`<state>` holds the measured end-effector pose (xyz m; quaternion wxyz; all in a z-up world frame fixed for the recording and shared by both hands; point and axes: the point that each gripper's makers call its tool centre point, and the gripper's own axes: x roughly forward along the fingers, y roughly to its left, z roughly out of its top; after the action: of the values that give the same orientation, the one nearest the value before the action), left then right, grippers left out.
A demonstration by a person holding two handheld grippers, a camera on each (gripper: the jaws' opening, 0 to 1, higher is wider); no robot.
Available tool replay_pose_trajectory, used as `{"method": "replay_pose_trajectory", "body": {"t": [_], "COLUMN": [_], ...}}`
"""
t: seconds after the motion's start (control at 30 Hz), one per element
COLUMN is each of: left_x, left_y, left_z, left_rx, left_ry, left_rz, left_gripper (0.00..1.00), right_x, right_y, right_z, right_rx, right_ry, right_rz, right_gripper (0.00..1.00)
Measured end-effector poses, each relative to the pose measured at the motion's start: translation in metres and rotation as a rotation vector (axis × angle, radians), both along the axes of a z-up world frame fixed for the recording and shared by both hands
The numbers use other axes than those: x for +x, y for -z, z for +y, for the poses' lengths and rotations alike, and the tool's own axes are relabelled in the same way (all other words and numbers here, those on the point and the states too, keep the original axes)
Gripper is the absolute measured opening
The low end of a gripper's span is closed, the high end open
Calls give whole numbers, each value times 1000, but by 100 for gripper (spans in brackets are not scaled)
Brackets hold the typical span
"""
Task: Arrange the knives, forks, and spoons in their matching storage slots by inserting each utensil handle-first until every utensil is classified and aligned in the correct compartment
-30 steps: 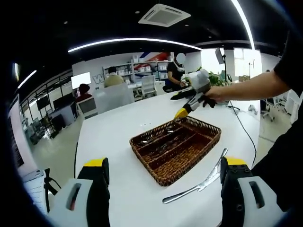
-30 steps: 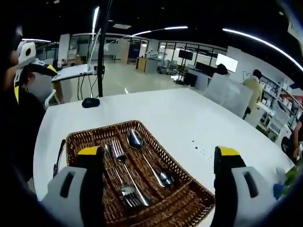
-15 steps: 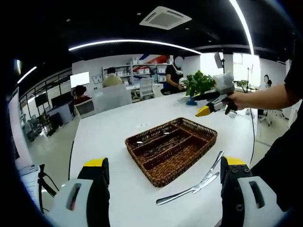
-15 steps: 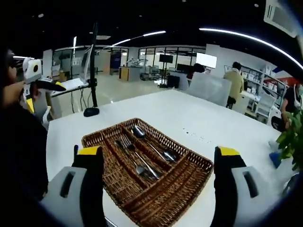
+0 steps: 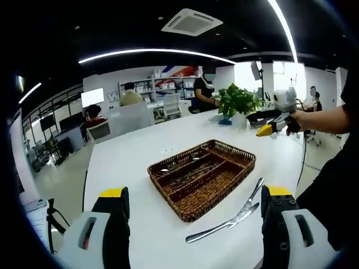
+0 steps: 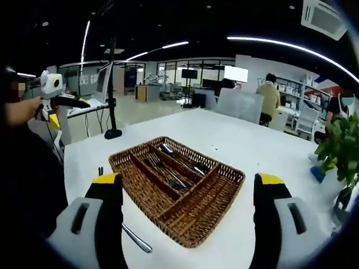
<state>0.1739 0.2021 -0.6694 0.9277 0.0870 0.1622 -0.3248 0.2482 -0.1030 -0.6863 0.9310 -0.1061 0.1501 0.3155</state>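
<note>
Woven brown wicker forms the rectangular tray (image 5: 202, 179) on the smooth white table (image 5: 140, 162); both grippers (image 5: 193, 224) (image 6: 188, 224) are held spread, grasping nothing.

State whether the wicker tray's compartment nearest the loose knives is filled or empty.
Empty. In the left gripper view, that compartment of the wicker tray shows bare weave; the knives lie outside on the table.

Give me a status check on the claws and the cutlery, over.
Left claw open, empty. Right claw open, empty. Forks and spoons lie in wicker tray; two knives on table beside it. Nothing in the way.
</note>
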Motion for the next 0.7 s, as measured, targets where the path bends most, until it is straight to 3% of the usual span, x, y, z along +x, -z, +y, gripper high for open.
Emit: {"method": "replay_pose_trajectory", "body": {"t": [0.2, 0.37, 0.7], "left_x": [-5, -5, -1], "left_y": [9, 8, 5], "left_z": [-1, -4, -4], "left_rx": [16, 19, 23], "left_ry": [15, 23, 26], "left_rz": [20, 19, 12], "left_gripper": [99, 99, 99], "right_x": [-15, -31, -39], "right_y": [-4, -6, -8], "right_z": [-13, -24, -45], "right_rx": [-31, -13, 6], "right_ry": [12, 46, 91], "right_rz": [-9, -7, -8], "right_gripper": [100, 100, 100]}}
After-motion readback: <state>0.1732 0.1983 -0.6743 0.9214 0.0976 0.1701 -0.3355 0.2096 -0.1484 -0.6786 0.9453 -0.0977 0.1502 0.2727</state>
